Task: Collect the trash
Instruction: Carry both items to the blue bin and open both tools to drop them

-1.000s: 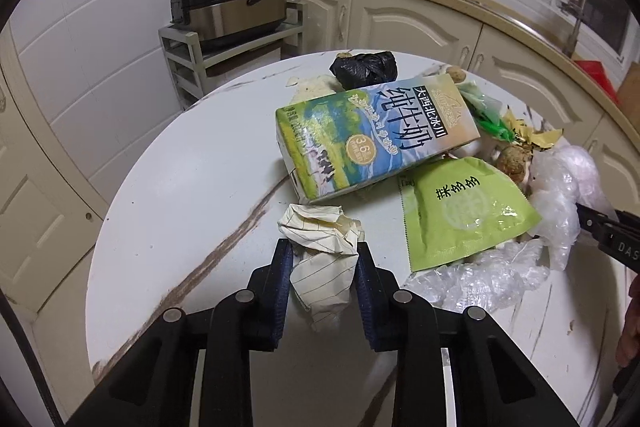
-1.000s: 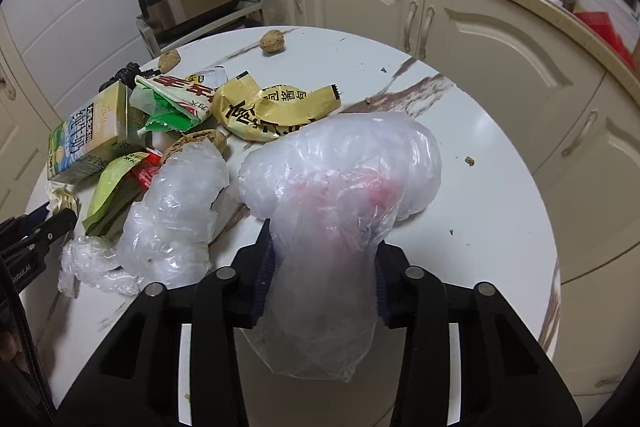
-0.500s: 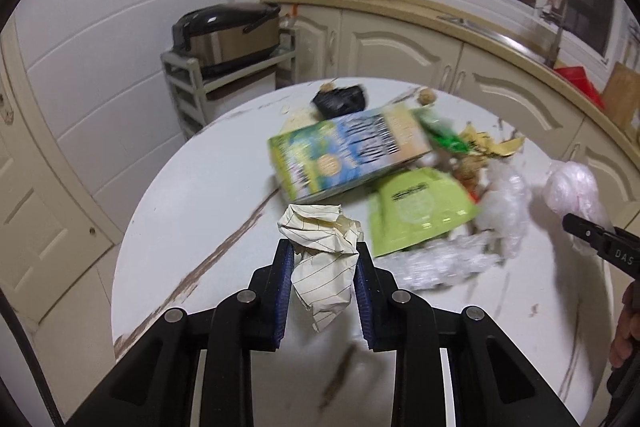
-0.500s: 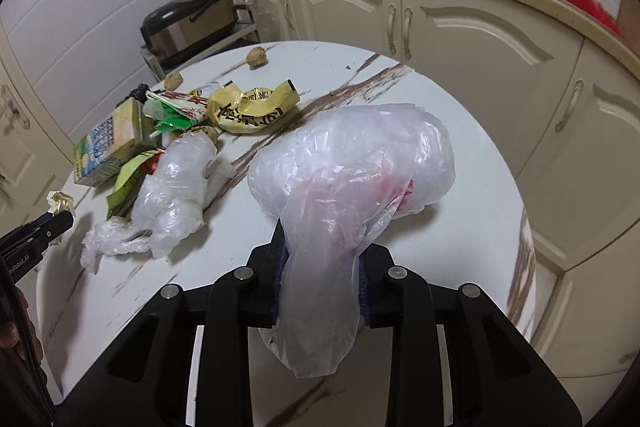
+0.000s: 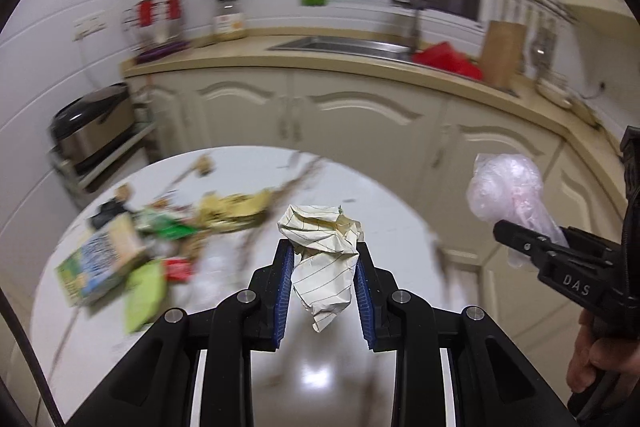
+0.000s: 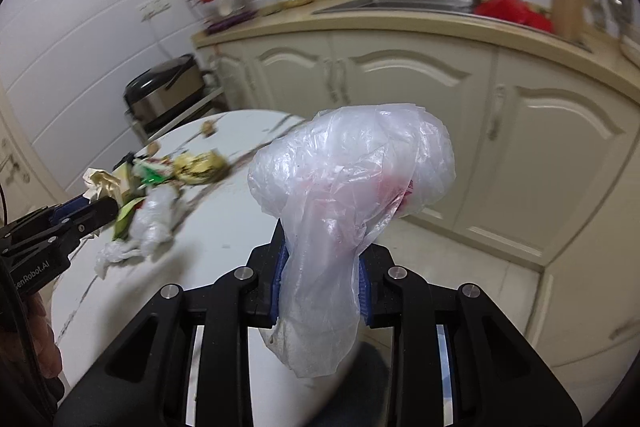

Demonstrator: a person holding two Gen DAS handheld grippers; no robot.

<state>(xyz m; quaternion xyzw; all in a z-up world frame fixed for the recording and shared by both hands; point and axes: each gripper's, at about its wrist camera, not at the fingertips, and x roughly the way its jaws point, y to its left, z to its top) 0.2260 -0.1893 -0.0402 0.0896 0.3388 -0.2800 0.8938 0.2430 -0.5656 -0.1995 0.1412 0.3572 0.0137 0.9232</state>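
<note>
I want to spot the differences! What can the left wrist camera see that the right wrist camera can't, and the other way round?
Only the left wrist view shows the milk carton plainly, the knife block, and the left tongs from behind, shut on the crumpled lined paper.

Only the right wrist view shows the right tongs from behind, shut on the clear plastic bag, and the clear wrap left on the table.

Both show the table trash, the yellow wrapper, rice cooker, sink and each other's tongs.
</note>
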